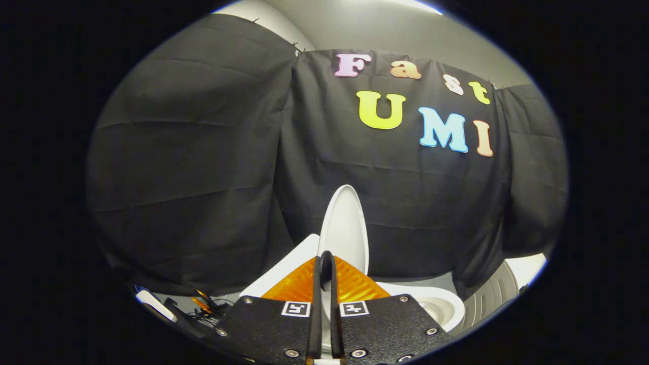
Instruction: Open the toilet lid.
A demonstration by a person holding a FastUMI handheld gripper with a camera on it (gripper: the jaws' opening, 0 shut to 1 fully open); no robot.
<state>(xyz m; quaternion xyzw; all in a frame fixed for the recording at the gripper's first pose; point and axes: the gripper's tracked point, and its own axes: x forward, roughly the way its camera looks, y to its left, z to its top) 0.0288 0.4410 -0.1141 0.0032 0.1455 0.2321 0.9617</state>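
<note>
Gripper: your gripper [326, 259] sits at the bottom centre of the frame, and its two fingers are drawn almost together, with only a thin slit between them.
Grip: you see the lower edge of the toilet lid [345, 228] just at the fingertips, but you cannot tell whether both fingers press on it or whether it only stands behind them.
Toilet lid: it is white and stands raised, nearly upright, in the lower centre of the frame, directly above the fingertips and in front of the black cloth wall [203, 167].
Toilet bowl: the white toilet bowl [441, 304] lies open at the lower right of the gripper, with its rim and inner hollow visible.
Tank side: a white flat part of the toilet [284, 268] shows to the left of the lid, partly hidden behind the gripper.
Lower left: you see some small things [203, 304] lying near the bottom of the cloth, among them dark cables and something orange; they are too small to name.
Lower right: a pale ribbed object [492, 299] lies beyond the bowl, under the hanging cloth.
</note>
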